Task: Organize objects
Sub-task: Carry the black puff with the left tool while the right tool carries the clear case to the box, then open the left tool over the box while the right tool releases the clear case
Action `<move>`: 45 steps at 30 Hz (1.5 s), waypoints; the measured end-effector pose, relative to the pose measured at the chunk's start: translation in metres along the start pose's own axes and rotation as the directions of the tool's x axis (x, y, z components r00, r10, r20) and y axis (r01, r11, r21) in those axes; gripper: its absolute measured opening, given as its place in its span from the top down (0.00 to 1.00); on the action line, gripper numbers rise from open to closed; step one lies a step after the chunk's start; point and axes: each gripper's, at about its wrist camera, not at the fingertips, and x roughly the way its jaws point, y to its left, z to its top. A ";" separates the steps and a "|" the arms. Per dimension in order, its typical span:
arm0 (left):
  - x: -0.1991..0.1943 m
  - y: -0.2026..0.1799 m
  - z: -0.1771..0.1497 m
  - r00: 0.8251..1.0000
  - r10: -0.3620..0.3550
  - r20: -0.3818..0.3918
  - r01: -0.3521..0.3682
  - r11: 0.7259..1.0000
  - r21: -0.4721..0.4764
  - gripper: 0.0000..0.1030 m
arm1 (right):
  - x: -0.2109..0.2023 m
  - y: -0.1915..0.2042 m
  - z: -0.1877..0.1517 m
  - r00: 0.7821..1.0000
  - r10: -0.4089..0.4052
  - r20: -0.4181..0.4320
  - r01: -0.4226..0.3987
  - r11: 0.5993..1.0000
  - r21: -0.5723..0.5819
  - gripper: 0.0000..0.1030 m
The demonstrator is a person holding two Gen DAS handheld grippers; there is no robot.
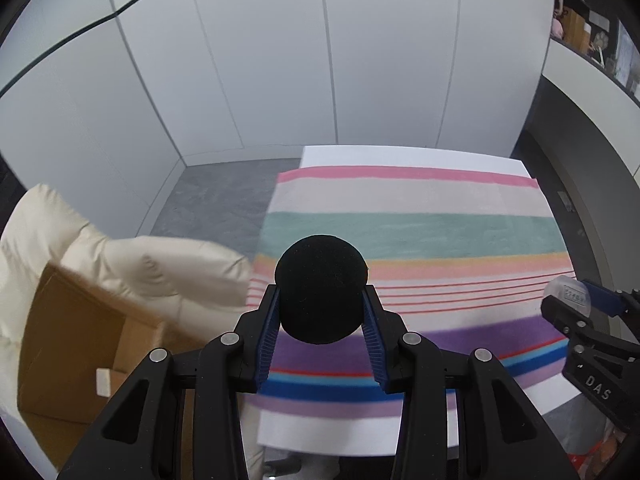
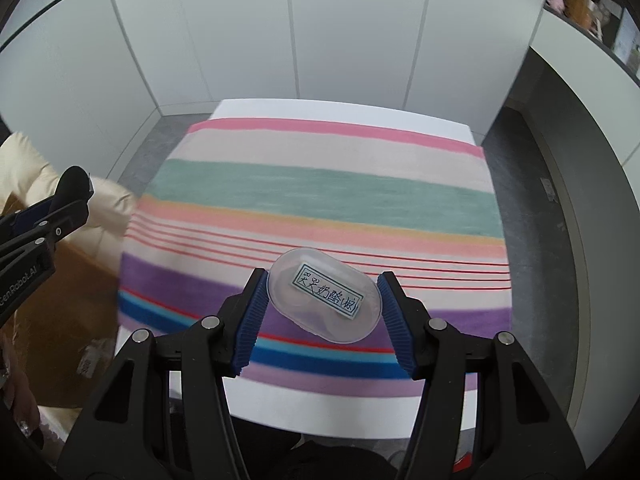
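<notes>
In the left wrist view my left gripper is shut on a round black foam ball, held above the striped cloth on the white table. In the right wrist view my right gripper is shut on a clear oval plastic case with a white handwritten label, also raised over the cloth. The right gripper with the clear case shows at the right edge of the left view. The left gripper with the black ball shows at the left edge of the right view.
An open cardboard box stands on the floor left of the table, with a cream padded cushion beside it. White wall panels rise behind the table. A curved white counter with shelves runs along the right.
</notes>
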 end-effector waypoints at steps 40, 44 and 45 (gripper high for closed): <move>-0.035 0.305 -0.136 0.970 0.173 -0.171 -0.234 0.860 -0.454 0.29 | -0.041 0.387 -0.051 0.961 0.265 -0.077 -0.271 0.851 -0.450 0.11; -0.032 0.304 -0.134 0.970 0.170 -0.172 -0.230 0.868 -0.441 0.29 | -0.040 0.381 -0.047 0.963 0.259 -0.075 -0.265 0.857 -0.441 0.11; -0.032 0.304 -0.134 0.970 0.169 -0.175 -0.230 0.868 -0.441 0.29 | -0.040 0.380 -0.045 0.963 0.258 -0.075 -0.265 0.859 -0.438 0.11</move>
